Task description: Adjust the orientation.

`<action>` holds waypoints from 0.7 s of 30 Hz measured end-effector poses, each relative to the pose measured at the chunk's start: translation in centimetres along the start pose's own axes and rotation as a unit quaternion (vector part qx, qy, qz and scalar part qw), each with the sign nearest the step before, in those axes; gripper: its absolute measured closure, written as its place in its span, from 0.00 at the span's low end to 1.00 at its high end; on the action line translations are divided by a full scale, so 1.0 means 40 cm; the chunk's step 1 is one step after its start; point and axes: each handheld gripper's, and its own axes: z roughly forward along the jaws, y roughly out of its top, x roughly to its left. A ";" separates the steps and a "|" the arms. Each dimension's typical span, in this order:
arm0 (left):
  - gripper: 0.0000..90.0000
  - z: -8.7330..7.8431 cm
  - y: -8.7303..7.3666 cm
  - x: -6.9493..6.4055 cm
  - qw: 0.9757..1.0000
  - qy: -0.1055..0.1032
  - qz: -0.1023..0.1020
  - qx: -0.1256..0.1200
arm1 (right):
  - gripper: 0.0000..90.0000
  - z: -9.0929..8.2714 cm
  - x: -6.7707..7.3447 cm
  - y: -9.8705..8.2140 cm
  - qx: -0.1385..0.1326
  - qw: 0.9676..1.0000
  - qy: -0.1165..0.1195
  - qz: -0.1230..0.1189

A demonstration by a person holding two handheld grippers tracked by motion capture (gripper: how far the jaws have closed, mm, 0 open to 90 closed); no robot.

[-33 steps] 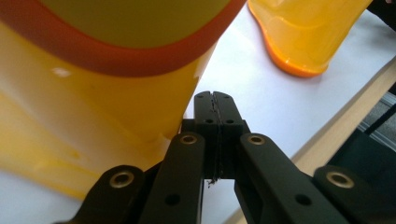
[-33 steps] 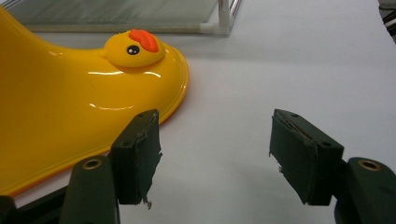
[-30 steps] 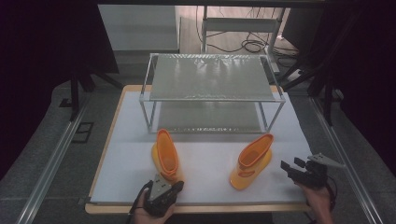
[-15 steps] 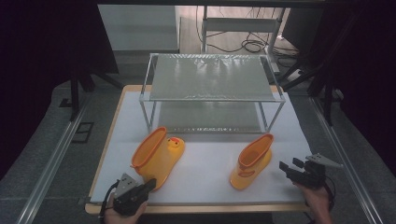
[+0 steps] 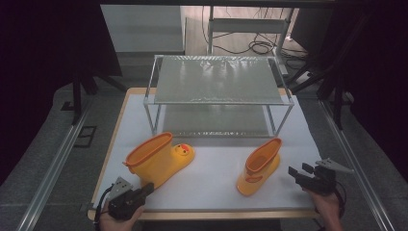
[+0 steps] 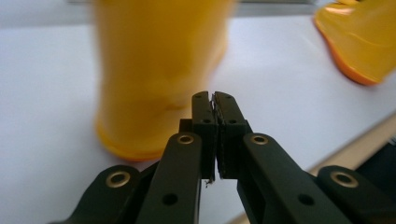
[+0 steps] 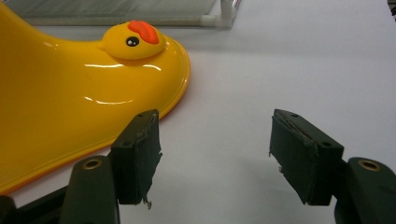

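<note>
Two yellow duck-faced rubber boots stand on the white table top [image 5: 211, 192]. The left boot [image 5: 156, 161] is upright, its toe pointing right. Just in front of its heel, at the table's front edge, my left gripper [image 5: 148, 187] is shut with nothing in it. In the left gripper view the jaws [image 6: 214, 100] press together, and that boot [image 6: 159, 70] looms blurred just beyond them. The right boot [image 5: 260, 166] stands a short way left of my right gripper [image 5: 298, 169]. The right gripper [image 7: 215, 140] is open and empty, with the boot's toe [image 7: 93, 93] beside its left jaw.
A two-tier metal rack [image 5: 216, 79] with a mesh top stands at the back of the table, behind both boots. The second boot [image 6: 359, 42] shows at the upper right of the left gripper view. Dark floor and rails surround the table.
The left boot has gone from lying flat to standing upright. My left gripper has moved left along the front edge. The right gripper and right boot have stayed put.
</note>
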 end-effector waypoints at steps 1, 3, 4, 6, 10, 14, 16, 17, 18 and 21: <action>0.96 0.012 0.005 -0.026 1.000 -0.019 0.014 0.008 | 0.37 0.000 -0.001 0.000 0.001 1.000 0.000 0.000; 0.94 0.020 0.010 -0.038 0.999 -0.029 0.023 0.014 | 0.37 0.001 -0.001 -0.001 0.001 1.000 0.000 0.000; 0.90 0.038 0.025 -0.061 0.998 -0.045 0.034 0.021 | 0.36 0.000 -0.003 -0.001 0.002 1.000 0.000 0.002; 0.85 0.055 0.046 -0.081 0.997 -0.061 0.044 0.030 | 0.36 0.000 -0.005 -0.002 0.001 1.000 0.001 0.004; 0.78 0.084 0.091 -0.107 0.993 -0.084 0.061 0.047 | 0.36 -0.002 -0.011 -0.003 0.002 1.000 0.000 0.006; 0.72 0.105 0.121 -0.120 0.990 -0.097 0.068 0.070 | 0.36 -0.004 -0.015 -0.005 0.002 1.000 0.000 0.006; 0.65 0.117 0.136 -0.127 0.988 -0.110 0.069 0.085 | 0.35 -0.006 -0.019 -0.005 0.003 1.000 -0.001 0.009; 0.63 0.128 0.150 -0.133 0.986 -0.119 0.069 0.096 | 0.35 -0.007 -0.021 -0.004 0.001 1.000 -0.001 0.010; 0.61 0.128 0.150 -0.133 0.986 -0.119 0.069 0.096 | 0.35 -0.008 -0.021 -0.004 0.000 1.000 -0.001 0.009; 0.58 0.148 0.175 -0.140 0.980 -0.141 0.075 0.116 | 0.35 -0.010 -0.023 -0.003 0.003 1.000 -0.002 0.009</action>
